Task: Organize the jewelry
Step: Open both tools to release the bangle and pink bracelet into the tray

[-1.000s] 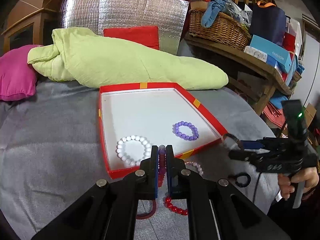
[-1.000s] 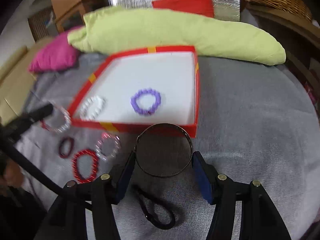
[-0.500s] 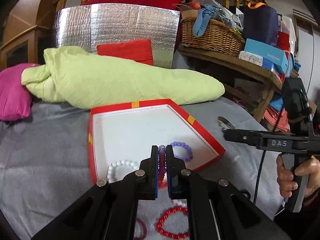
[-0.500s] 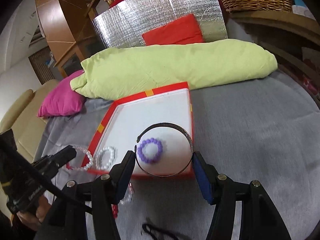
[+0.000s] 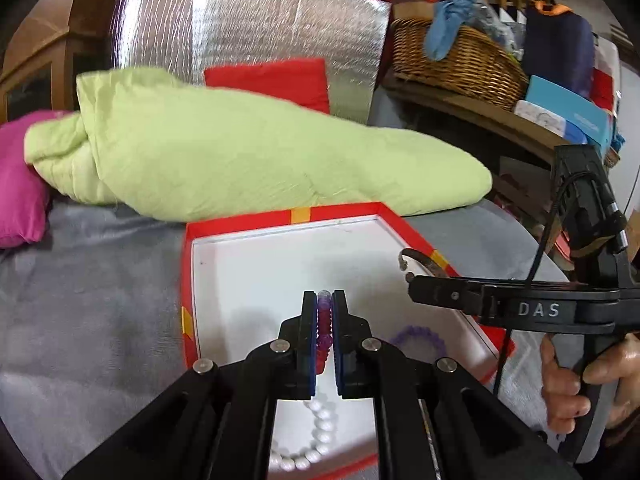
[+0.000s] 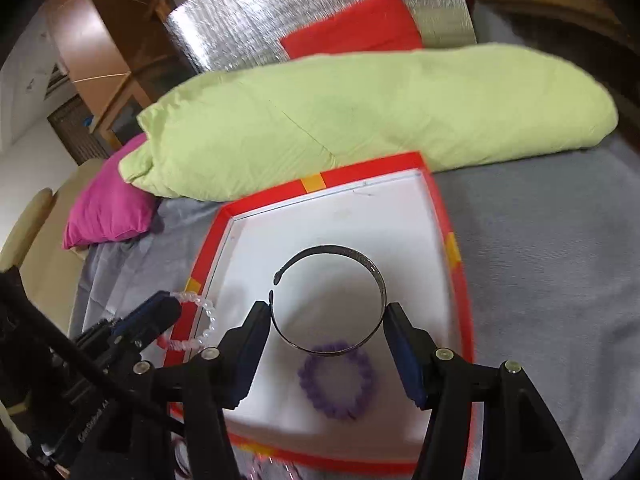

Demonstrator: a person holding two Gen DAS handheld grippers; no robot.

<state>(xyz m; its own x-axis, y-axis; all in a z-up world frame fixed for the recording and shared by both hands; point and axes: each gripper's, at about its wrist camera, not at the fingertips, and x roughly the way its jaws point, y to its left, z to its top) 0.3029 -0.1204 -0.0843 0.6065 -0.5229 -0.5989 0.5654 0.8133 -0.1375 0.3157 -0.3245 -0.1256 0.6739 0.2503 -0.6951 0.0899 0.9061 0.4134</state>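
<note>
Soft, even indoor light filled both views. The foil panel (image 5: 248, 40) glared and smeared with motion blur, as did the green pillow (image 6: 360, 120). Fisheye bending curved the edges into dark corners. Faint shadows lay on the tray (image 6: 400, 216) floor.

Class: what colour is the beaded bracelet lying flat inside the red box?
Purple bracelet; clearest in the right wrist view.

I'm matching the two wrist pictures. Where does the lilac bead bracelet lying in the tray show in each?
Left wrist: lilac bead bracelet at lower right of centre, partly behind the left tongs' arm.
Right wrist: lilac bead bracelet at lower centre, under the metal bangle.
Shared landmark: red tray, yellow tape on its far rim.
</note>
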